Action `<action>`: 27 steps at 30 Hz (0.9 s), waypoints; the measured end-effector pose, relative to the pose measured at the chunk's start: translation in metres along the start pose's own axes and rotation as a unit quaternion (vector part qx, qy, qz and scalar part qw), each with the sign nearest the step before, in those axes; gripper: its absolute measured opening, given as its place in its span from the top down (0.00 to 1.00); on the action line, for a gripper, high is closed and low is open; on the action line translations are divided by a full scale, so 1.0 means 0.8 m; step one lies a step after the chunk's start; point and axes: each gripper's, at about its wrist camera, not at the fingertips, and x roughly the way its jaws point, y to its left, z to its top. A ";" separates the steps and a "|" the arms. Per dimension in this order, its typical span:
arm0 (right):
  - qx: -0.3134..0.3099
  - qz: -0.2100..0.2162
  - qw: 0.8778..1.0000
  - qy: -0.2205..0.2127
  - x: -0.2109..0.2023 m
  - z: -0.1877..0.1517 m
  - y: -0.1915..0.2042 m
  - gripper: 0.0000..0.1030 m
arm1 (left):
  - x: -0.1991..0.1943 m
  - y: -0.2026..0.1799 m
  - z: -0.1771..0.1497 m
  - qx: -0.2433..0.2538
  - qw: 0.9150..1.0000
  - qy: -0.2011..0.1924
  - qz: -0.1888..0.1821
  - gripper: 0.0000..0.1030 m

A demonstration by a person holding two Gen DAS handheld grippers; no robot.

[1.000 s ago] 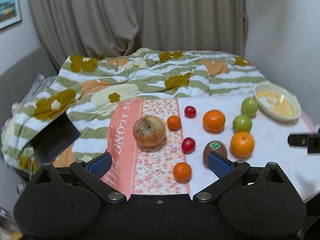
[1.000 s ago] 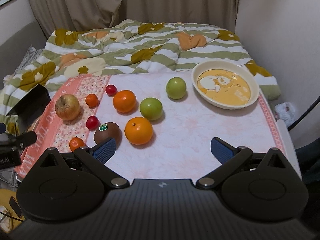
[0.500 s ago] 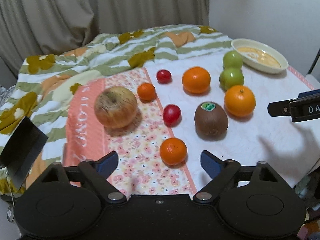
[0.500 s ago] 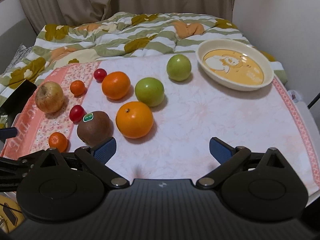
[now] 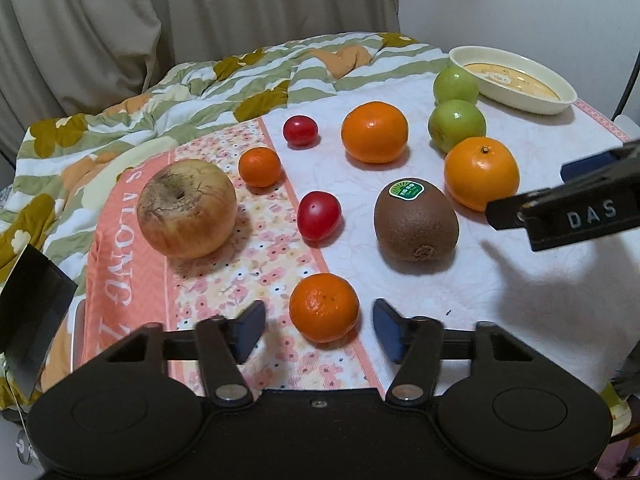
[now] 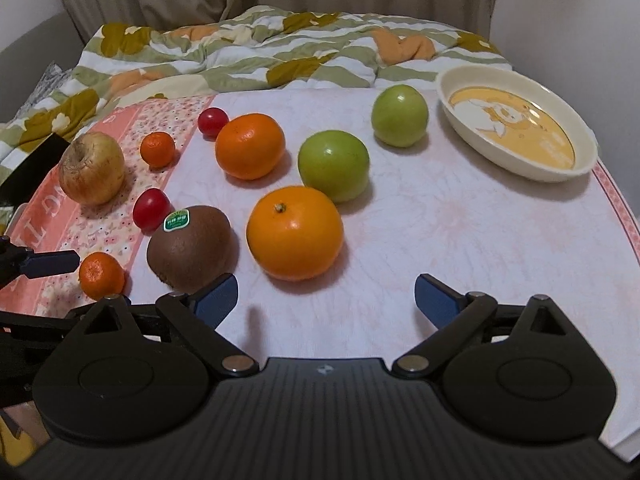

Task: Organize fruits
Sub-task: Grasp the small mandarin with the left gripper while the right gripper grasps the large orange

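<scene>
Small mandarin [image 5: 324,307]: sitting low in the middle of the left wrist frame, on the flowered strip of the cloth, between the two blue pads and not yet touched by either.
Left tool [image 5: 319,332]: jaws narrowing around the small mandarin, likely lining up for the first pick because it is the nearest fruit.
Right tool [image 6: 326,300]: standing wide with nothing between its pads, hanging over bare cloth just below the big orange [image 6: 295,233], probably waiting its turn.
Kiwi [image 5: 416,220]: lying right of centre, sticker up, just beside the big orange.
Other fruit: two cherry tomatoes, a second small mandarin, another orange, two green apples and a bruised apple [image 5: 187,208] spread apart across the table.
Dish [image 6: 516,128]: sitting empty at the upper right, a likely place for the sorted fruit.
</scene>
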 end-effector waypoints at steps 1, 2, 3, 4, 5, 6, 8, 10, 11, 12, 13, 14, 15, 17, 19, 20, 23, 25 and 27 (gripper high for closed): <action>-0.004 0.001 1.000 0.000 0.003 0.003 0.001 0.00 | 0.001 -0.001 0.000 0.001 1.000 0.000 0.004 0.53; -0.006 0.004 1.000 0.000 0.006 0.005 0.002 0.00 | 0.003 0.000 0.001 -0.001 1.000 0.001 0.003 0.59; -0.009 0.008 1.000 0.002 0.009 0.007 0.002 0.01 | 0.003 0.001 0.001 -0.005 1.000 0.002 0.003 0.59; -0.012 0.010 1.000 0.004 0.012 0.009 0.003 0.04 | 0.003 0.003 0.002 -0.009 1.000 0.002 0.002 0.59; -0.014 0.012 1.000 0.005 0.014 0.011 0.004 0.05 | 0.004 0.003 0.003 -0.011 1.000 0.002 0.002 0.59; -0.017 0.013 1.000 0.003 0.016 0.012 0.005 0.06 | 0.004 0.004 0.003 -0.013 1.000 0.002 0.001 0.59; -0.023 0.014 1.000 0.000 0.018 0.014 0.007 0.07 | 0.005 0.004 0.004 -0.016 1.000 0.001 0.001 0.59; -0.028 0.016 0.999 -0.001 0.020 0.017 0.009 0.08 | 0.005 0.005 0.005 -0.018 1.000 0.002 0.000 0.59; -0.030 0.017 0.999 -0.001 0.022 0.019 0.010 0.09 | 0.005 0.005 0.005 -0.019 1.000 0.002 -0.001 0.59; -0.032 0.020 0.999 0.000 0.024 0.020 0.010 0.10 | 0.005 0.006 0.005 -0.020 1.000 0.003 -0.001 0.59; -0.034 0.022 0.999 0.001 0.026 0.021 0.011 0.13 | 0.005 0.006 0.005 -0.022 1.000 0.004 0.000 0.59; -0.036 0.023 0.999 0.002 0.028 0.022 0.012 0.17 | 0.005 0.007 0.005 -0.024 1.000 0.005 0.003 0.59; -0.037 0.025 0.999 0.005 0.031 0.023 0.012 0.18 | 0.005 0.008 0.005 -0.027 1.000 0.004 0.005 0.59; -0.037 0.028 0.999 0.009 0.036 0.024 0.013 0.22 | 0.006 0.010 0.004 -0.033 0.999 0.005 0.005 0.59; -0.041 0.030 0.999 0.008 0.038 0.026 0.015 0.23 | 0.005 0.012 0.004 -0.038 0.999 0.005 0.005 0.59; -0.043 0.030 0.999 0.006 0.039 0.026 0.015 0.24 | 0.005 0.014 0.004 -0.040 0.999 0.005 0.003 0.59; -0.049 0.032 0.998 0.006 0.041 0.027 0.017 0.26 | 0.004 0.014 0.003 -0.043 0.999 0.004 0.002 0.59; -0.051 0.034 0.998 0.005 0.041 0.028 0.017 0.26 | 0.002 0.016 0.002 -0.049 0.999 0.003 0.003 0.59; -0.046 0.038 0.998 0.004 0.040 0.028 0.014 0.27 | -0.001 0.017 0.000 -0.056 0.998 0.002 0.002 0.59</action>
